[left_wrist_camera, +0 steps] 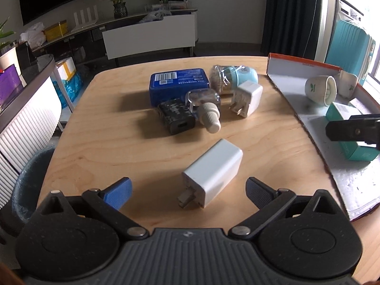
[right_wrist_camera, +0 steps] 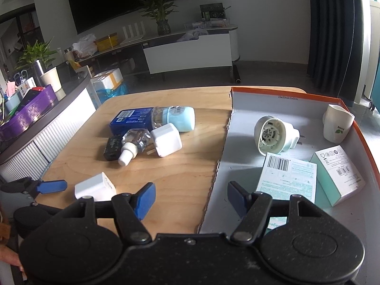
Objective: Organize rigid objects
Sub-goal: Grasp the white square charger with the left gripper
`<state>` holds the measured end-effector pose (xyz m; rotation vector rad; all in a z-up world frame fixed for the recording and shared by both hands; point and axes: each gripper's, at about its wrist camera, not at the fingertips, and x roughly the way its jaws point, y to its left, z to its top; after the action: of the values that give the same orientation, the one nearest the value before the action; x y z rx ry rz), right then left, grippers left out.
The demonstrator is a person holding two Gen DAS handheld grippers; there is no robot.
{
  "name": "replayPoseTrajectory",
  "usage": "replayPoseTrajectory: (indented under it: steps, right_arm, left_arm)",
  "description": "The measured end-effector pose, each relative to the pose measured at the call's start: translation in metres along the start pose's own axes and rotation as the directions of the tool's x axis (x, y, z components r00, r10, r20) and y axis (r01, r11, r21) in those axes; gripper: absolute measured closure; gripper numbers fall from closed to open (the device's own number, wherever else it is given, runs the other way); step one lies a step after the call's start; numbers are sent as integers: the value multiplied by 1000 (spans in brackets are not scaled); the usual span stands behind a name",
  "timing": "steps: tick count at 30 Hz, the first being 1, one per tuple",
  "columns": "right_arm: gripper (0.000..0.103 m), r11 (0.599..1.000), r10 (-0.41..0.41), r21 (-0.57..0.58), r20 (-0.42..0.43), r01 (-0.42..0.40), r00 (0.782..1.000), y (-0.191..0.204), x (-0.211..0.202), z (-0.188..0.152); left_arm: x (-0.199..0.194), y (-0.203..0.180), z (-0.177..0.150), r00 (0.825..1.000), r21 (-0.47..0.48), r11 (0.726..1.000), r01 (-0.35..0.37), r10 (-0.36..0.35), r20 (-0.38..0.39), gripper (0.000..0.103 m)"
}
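We see the wooden table point(left_wrist_camera: 147, 156), with the orange-rimmed box lid point(right_wrist_camera: 280, 99) on its right side. Left of the lid lies a white charger point(left_wrist_camera: 213, 171), between our left gripper's point(left_wrist_camera: 188, 191) spread jaws, untouched. Our right gripper point(right_wrist_camera: 190, 198) gapes empty over the lid's edge.

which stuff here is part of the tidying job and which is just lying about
Job: white charger, black adapter, clear bottle, blue tin, orange-rimmed box, cup.

Lying about: potted plant, teal suitcase, purple tray.
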<state>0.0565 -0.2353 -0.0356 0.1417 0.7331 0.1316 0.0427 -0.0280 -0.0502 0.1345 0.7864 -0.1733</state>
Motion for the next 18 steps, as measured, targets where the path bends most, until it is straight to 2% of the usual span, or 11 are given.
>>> replayPoseTrajectory:
  steps: [2,4,5,6,7,9,18]
  right_arm:
    - [23,1000,0,0,-3,0,1000,1,1,-1]
    - [23,1000,4,3,-6,-4,1000,2,3,-1]
    - [23,1000,5,1,-8,-5,1000,2,4,-1]
    - [23,1000,5,-1,-11,-5,1000,3,5,-2]
    - [23,1000,6,-3,-14,-6,1000,3,6,-2]
    - [23,1000,7,-5,-17,-8,1000,5,8,-2]
    - [23,999,19,-26,-34,-20,999,17,24,5]
  left_arm:
    - [2,1,1,1000,0,1000,12,-12,6,8]
    - [4,3,2,999,-3,999,37,-37,5,25]
    - [7,4,2,999,-8,999,53,-53,0,30]
    - [7,4,2,998,-13,998,67,-67,4,42]
    - [6,3,2,998,-10,998,67,-67,15,58]
    - [5,2,3,998,-2,998,57,-57,27,76]
    - [0,13,14,996,-58,997,44,-39,86,76]
